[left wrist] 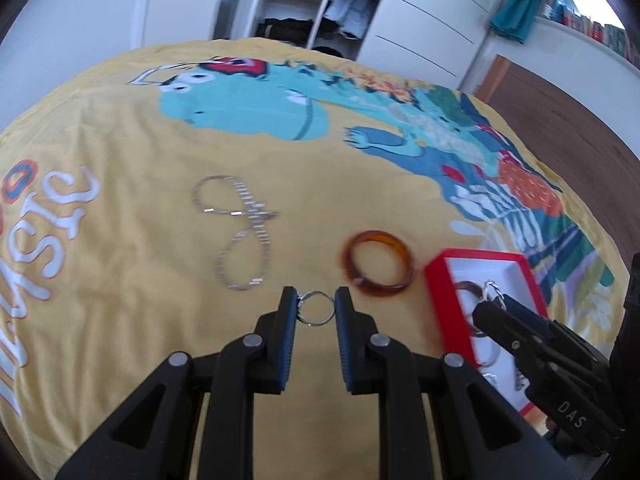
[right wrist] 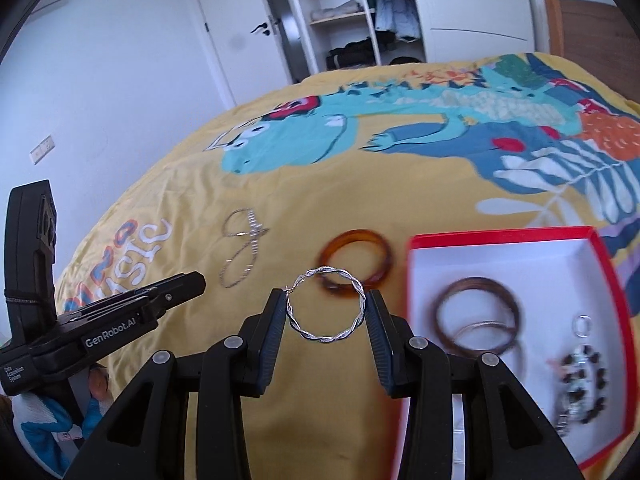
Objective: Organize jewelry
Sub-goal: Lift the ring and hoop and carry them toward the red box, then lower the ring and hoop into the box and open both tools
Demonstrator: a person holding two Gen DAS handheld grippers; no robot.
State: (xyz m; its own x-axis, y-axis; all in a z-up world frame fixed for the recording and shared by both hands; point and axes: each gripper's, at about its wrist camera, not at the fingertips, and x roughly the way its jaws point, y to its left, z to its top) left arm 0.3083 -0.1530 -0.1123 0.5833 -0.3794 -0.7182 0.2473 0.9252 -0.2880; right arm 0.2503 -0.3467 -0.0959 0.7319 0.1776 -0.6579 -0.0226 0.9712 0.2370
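Observation:
My left gripper (left wrist: pixel 316 309) is shut on a small silver ring (left wrist: pixel 317 313), held just above the yellow bedspread. My right gripper (right wrist: pixel 326 309) is shut on a twisted silver hoop (right wrist: pixel 326 309), held above the bed left of the red box (right wrist: pixel 516 235). In the left wrist view the right gripper (left wrist: pixel 490 300) hangs over the red box (left wrist: pixel 436 280). An amber bangle (left wrist: pixel 378 266) lies on the bed beside the box; it also shows in the right wrist view (right wrist: pixel 376 246). A silver chain (left wrist: pixel 240 232) lies further left, also in the right wrist view (right wrist: pixel 242 246).
The red box has a white inside and holds a brown bangle (right wrist: pixel 478 316), a thin hoop, a clear ring (right wrist: pixel 582 325) and a dark beaded piece (right wrist: pixel 580 384). The bedspread (left wrist: pixel 160 280) bears a dinosaur print. An open wardrobe (left wrist: pixel 296 4) stands beyond the bed.

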